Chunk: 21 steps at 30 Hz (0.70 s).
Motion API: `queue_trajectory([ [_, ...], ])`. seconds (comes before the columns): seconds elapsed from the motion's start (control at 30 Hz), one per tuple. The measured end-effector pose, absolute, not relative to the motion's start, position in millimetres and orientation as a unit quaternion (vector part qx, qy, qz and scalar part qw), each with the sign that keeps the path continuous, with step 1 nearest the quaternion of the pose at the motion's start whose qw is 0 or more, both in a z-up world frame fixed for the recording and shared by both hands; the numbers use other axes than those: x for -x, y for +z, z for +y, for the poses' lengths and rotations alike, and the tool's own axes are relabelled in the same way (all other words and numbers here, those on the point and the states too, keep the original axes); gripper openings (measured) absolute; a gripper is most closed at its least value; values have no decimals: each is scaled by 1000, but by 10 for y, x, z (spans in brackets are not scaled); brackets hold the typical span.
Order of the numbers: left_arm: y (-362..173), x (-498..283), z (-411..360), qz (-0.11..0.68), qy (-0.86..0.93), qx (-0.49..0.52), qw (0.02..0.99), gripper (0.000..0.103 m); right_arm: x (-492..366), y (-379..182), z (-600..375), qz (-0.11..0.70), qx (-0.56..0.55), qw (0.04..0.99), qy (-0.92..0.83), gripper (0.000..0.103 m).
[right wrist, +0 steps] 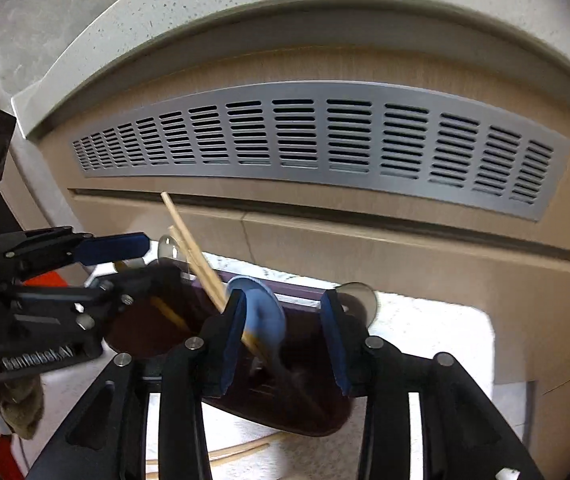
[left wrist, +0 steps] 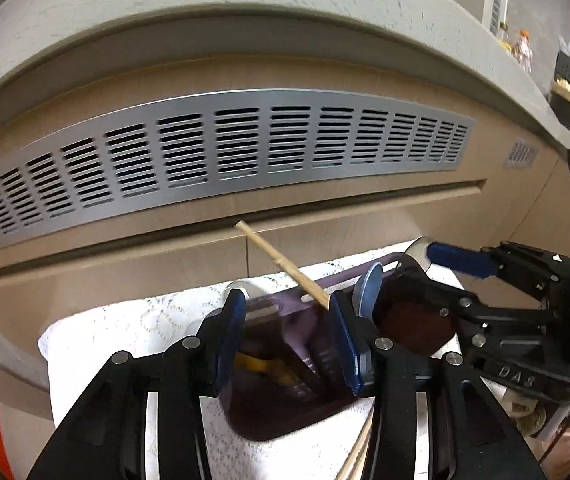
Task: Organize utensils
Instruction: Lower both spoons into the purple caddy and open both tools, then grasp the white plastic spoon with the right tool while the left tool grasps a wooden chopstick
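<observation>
- Left gripper (left wrist: 287, 336) wide apart, clamped on nothing; dark purple utensil holder (left wrist: 285, 400) sitting between and just below the two blue pads.
- Wooden chopstick (left wrist: 281, 264) leaning out of the holder, rising up and to the left from a spot just inside the right pad (left wrist: 345, 344) of the left gripper.
- More pale chopsticks (left wrist: 359, 452) lying on the white lace cloth (left wrist: 133, 328), below the right pad.
- Blue spoon (left wrist: 369, 288) standing just beyond that right pad, bowl up.
- Right gripper (right wrist: 285, 336) likewise spread open, gripping nothing; holder (right wrist: 305, 412) between its pads.
- Pair of chopsticks (right wrist: 193, 244) slanting up and left from beside its left pad (right wrist: 233, 340); blue spoon (right wrist: 263, 312) just inside that pad.
- Round metal spoon bowl (right wrist: 359, 300) showing just past its right pad.
- Right gripper's far finger (left wrist: 461, 262) touching or nearly touching a shiny metal spoon (left wrist: 419, 250) at the holder's right end; contact uncertain.
- Vented cabinet panel (left wrist: 225, 148) beyond both sets of fingers.
</observation>
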<state>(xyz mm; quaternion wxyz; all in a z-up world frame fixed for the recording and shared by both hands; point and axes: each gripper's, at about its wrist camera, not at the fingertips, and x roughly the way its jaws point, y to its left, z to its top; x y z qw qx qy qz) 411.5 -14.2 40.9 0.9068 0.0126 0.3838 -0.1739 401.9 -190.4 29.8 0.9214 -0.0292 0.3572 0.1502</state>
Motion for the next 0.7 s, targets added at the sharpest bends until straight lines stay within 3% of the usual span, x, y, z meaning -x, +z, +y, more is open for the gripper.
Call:
queue_trajectory([
  [0.27,361,-3460,-74,375,-187,-34,907,56,-3441,319,-2007,354,69,921,149,47],
  [0.7,-569,-2658,-261,469,-226,-50,852,61,-2425,-735,-2113,485,118,846,188,49],
])
